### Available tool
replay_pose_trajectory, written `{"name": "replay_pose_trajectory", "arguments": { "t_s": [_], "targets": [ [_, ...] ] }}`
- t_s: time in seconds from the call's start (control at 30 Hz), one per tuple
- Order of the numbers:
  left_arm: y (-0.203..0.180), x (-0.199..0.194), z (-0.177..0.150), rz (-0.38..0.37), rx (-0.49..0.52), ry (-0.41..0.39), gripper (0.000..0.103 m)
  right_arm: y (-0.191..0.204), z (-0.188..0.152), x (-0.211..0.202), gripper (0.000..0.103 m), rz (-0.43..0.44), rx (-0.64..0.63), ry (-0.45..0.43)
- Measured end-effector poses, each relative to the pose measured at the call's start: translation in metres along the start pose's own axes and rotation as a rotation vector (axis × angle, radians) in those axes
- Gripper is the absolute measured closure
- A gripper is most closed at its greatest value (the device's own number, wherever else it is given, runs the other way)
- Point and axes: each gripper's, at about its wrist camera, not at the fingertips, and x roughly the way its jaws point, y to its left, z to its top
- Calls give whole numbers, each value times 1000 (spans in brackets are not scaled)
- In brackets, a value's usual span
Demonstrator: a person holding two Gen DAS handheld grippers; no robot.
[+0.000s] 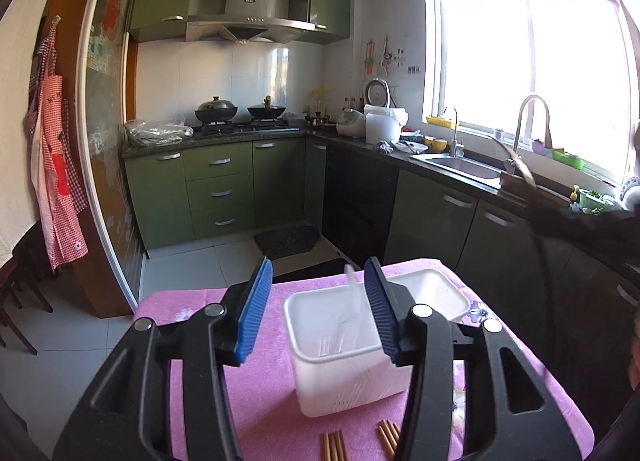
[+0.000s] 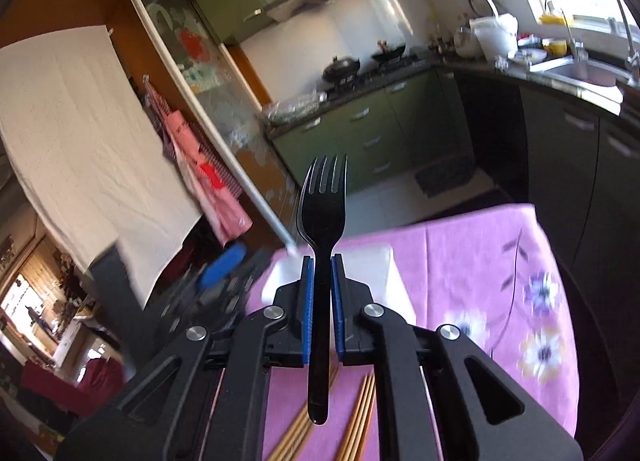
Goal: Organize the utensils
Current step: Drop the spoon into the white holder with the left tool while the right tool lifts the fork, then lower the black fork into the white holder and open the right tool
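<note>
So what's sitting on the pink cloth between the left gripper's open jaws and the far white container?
In the left wrist view, a white slotted plastic basket holding a clear plastic utensil stands between the left gripper and the far white container.

My right hand-held gripper (image 2: 319, 301) is black with ribbed blue pads (image 2: 307, 309), and it grips a black fork (image 2: 322, 229). My worktop's cloth (image 2: 460, 261) is pink with white and purple flowers. The holder (image 1: 344, 365) is white, the chopsticks (image 2: 358, 417) tan.

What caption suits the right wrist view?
Right gripper clamps a black fork upright above chopsticks on a pink tablecloth.
</note>
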Motion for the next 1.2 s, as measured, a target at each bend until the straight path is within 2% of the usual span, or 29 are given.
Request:
{"name": "replay_pose_trajectory", "arguments": {
  "t_s": [0.13,0.23,0.33,0.47,0.67,0.83,1.0,1.07,1.2],
  "targets": [
    [7,-32,2,15,17,-17,57,8,31,27,94,-73,-40,-112],
    [13,-54,-2,33,43,-26,55,14,38,48,94,-143,-96,-177],
    [18,-69,-5,45,54,-31,55,13,33,73,94,-187,-139,-198],
    [25,-78,-8,47,45,-18,54,3,18,89,94,-194,-154,-190],
    [26,-73,-17,22,32,67,54,-3,-12,81,93,-211,-192,-195],
    [18,-72,-26,25,46,104,54,-4,-30,76,91,-229,-226,-182],
    [10,-73,-32,16,68,143,54,-8,-42,58,87,-203,-202,-192],
    [8,-68,-35,2,71,184,54,-6,-46,44,86,-197,-201,-206],
    [4,-45,-54,-42,48,353,54,-6,-63,12,76,-222,-189,-195]
  ]
}}
